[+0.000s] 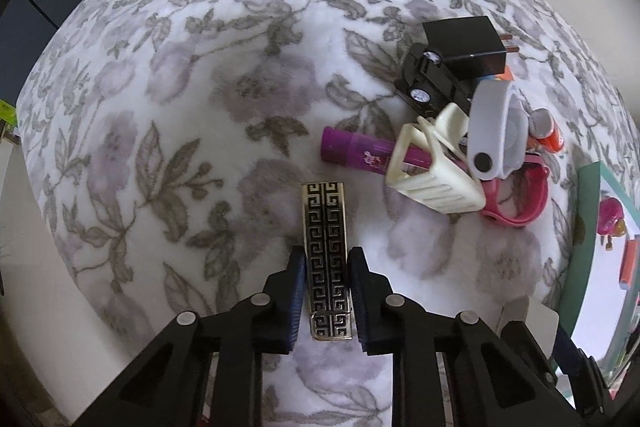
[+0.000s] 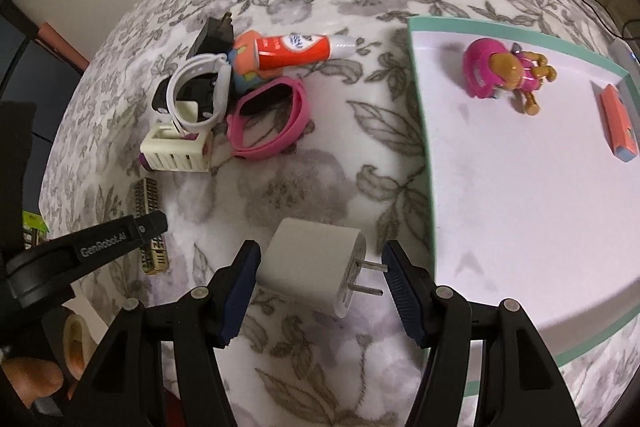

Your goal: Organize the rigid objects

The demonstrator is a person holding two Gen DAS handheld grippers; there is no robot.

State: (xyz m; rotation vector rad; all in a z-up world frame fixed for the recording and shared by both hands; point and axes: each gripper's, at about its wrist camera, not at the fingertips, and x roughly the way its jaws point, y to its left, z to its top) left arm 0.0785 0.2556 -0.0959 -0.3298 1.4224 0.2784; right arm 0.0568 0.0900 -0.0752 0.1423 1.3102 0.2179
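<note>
Floral grey-and-white plush fabric (image 1: 200,99) covered the counter, soft and fuzzy, with a wide bare stretch on its left and far parts. One gold-and-black rectangular lighter with a Greek-key pattern (image 1: 328,259) lay flat between the blue-padded fingers of the left gripper (image 1: 327,255), whose jaws stood narrowly apart on either side of it; whether the pads actually touched its sides could not be told. One white cube-shaped plastic wall charger with two metal prongs (image 2: 312,271) lay on its side between the widely spread jaws of the right gripper (image 2: 320,255), clear of both pads.

To the right and farther off sat a tight heap: one black plug adapter (image 1: 464,43), one black toy car (image 1: 424,79), one cream slatted plastic holder (image 1: 432,175), one purple glue stick (image 1: 356,149) poking through it, one white wristband (image 1: 496,131), one pink wristband (image 2: 268,119) and one orange-and-white tube (image 2: 292,51). These overlapped or touched.

At the far right lay one shallow white tray with a mint-green rim (image 2: 424,115), smooth and hard-edged, mostly bare. It held one pink-and-tan toy figure (image 2: 504,75) and one small coral-coloured rectangular block (image 2: 618,123), well apart from each other.
</note>
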